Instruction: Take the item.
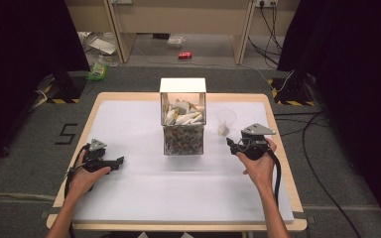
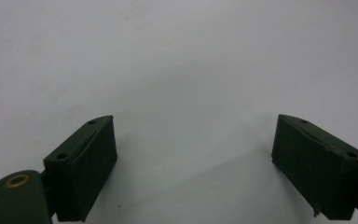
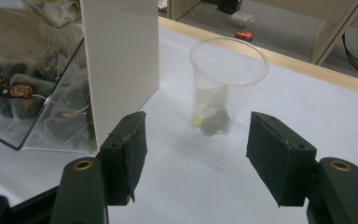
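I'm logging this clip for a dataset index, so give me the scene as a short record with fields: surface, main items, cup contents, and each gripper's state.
surface: white mat on a wood-edged table
dispenser: two-tier box, clear front, pale sachets above, dark tea bags below
cup: clear plastic cup, upright, right of the dispenser
cup contents: one tea bag
left gripper: open, over bare mat
right gripper: open, facing the cup, not touching it

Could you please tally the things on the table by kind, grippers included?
Grippers: 2 (left, right), both with jaws open
Tea bag box: 1
Clear plastic cup: 1, with a tea bag inside
Total: 4
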A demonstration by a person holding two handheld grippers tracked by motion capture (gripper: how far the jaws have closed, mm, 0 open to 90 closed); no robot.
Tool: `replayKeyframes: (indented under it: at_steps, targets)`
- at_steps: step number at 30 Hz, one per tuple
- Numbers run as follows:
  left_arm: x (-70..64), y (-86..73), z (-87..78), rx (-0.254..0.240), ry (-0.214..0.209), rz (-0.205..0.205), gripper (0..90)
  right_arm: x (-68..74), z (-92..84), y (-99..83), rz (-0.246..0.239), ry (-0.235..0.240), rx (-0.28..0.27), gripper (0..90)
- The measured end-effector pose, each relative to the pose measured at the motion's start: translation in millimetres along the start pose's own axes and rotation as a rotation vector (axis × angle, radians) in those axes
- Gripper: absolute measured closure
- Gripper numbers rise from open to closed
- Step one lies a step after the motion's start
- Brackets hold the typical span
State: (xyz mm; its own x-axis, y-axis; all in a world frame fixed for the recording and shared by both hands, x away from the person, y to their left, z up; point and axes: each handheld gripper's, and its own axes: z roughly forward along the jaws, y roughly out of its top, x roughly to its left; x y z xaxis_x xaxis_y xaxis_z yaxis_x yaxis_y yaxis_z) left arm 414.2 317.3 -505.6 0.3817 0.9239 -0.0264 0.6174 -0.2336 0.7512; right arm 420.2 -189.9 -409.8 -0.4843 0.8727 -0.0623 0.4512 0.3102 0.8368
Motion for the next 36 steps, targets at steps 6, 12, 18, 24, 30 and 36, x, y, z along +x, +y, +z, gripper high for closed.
replayKeyframes:
  at_steps: [6,12,18,24,30,36]
  targets:
    - [0.0,0.0,0.0,0.0,0.0,0.0,13.0,3.8,-3.0,-7.6,0.002,0.012,0.008,36.5]
    - [0.0,0.0,-0.1,0.001,0.0,0.001,13.0,8.5,-1.6,-18.1,-0.002,0.023,0.028,34.9]
    - [0.1,0.0,-0.1,0.001,0.0,0.001,13.0,11.5,0.5,-31.7,0.016,0.034,0.046,31.3]
    - [0.1,0.0,-0.1,0.001,0.0,0.001,13.0,15.1,2.2,-46.0,0.023,0.034,0.081,28.1]
    - [0.0,0.0,-0.1,0.0,0.0,0.0,13.0,20.0,4.5,-59.6,0.028,0.045,0.116,26.3]
    - [0.0,0.0,-0.1,0.0,0.0,0.001,13.0,22.3,4.2,-68.9,0.024,0.054,0.137,25.5]
